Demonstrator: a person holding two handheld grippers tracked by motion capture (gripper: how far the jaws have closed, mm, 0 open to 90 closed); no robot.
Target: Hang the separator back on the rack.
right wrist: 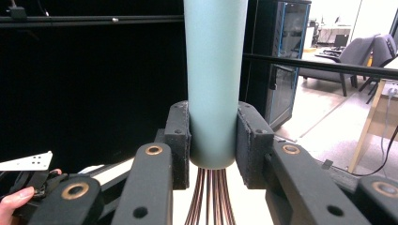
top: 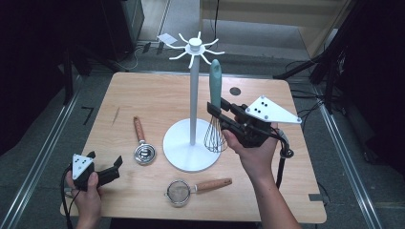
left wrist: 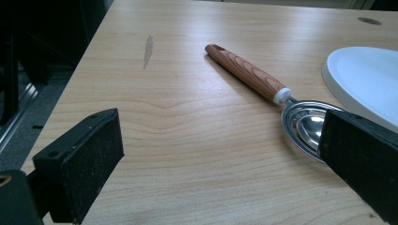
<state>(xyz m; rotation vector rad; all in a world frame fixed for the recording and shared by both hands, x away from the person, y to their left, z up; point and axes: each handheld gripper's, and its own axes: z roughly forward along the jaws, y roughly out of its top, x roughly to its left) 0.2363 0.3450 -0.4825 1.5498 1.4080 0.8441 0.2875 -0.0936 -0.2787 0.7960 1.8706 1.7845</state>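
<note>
Near-left, left gripper (top: 104,167) rests released on the tabletop (top: 143,100), while right gripper (top: 220,110) clamps the whisk (top: 216,114) upright by its handle right of the hook stand (top: 193,95), apparently for hanging.

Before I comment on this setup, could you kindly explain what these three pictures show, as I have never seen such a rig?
A person holds a two-jaw claw in each hand at a wooden table. One picture looks down from above; the other two come from cameras riding on each claw. The right claw grips a whisk by its teal handle, upright beside a white hook stand. The left claw is open, holding nothing, near the table's edge. On the table lie a wooden-handled scoop and a small strainer.
</note>
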